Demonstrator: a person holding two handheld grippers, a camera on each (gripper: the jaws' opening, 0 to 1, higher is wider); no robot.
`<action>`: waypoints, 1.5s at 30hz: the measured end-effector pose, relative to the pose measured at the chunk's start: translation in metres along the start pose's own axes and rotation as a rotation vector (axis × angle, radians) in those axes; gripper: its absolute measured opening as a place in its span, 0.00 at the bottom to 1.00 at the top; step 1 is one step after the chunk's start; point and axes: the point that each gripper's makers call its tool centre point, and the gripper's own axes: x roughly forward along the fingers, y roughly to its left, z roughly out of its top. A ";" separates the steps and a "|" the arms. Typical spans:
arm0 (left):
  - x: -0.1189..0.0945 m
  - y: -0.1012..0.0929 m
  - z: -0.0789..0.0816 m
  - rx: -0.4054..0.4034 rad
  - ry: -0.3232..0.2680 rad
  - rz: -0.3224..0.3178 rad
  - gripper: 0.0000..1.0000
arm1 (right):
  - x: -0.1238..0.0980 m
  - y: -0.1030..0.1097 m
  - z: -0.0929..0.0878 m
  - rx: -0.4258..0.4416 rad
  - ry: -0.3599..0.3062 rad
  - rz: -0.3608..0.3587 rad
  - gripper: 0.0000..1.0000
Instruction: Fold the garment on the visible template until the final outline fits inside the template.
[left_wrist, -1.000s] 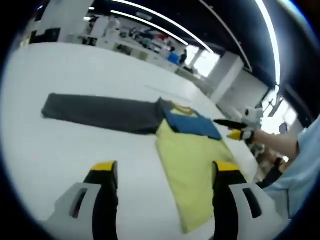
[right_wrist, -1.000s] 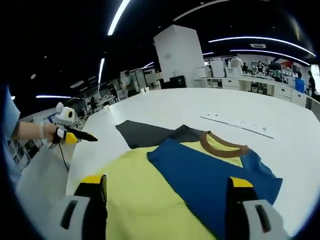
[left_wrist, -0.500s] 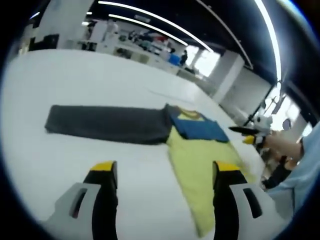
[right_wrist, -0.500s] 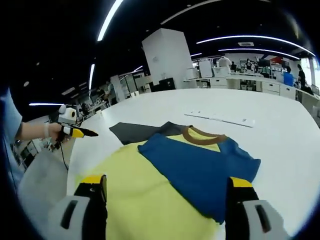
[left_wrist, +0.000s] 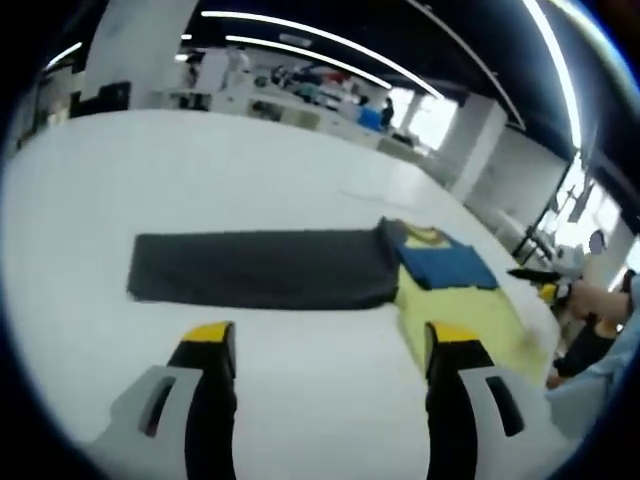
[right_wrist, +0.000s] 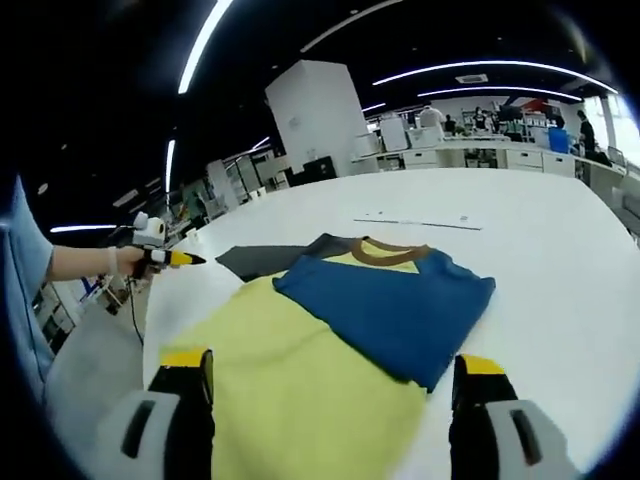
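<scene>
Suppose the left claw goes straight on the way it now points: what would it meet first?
Probably bare white table, then the dark grey sleeve of the garment lying ahead; depth is hard to judge, and its jaws stand open.

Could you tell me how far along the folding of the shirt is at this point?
Partly done: the blue sleeve is already folded across the yellow body. Nothing is in hand; the left gripper and right gripper are open. Left: the dark grey sleeve lies stretched flat on the white table.
</scene>
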 end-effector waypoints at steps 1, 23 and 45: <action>0.001 0.011 0.002 -0.020 -0.003 0.041 0.70 | 0.000 -0.002 -0.001 0.021 -0.003 -0.004 1.00; 0.008 0.137 0.013 -0.065 -0.053 0.363 0.56 | -0.020 -0.009 -0.008 0.061 0.002 -0.049 1.00; 0.008 0.161 0.006 -0.228 -0.086 0.482 0.21 | -0.046 -0.010 -0.015 0.082 -0.009 -0.106 1.00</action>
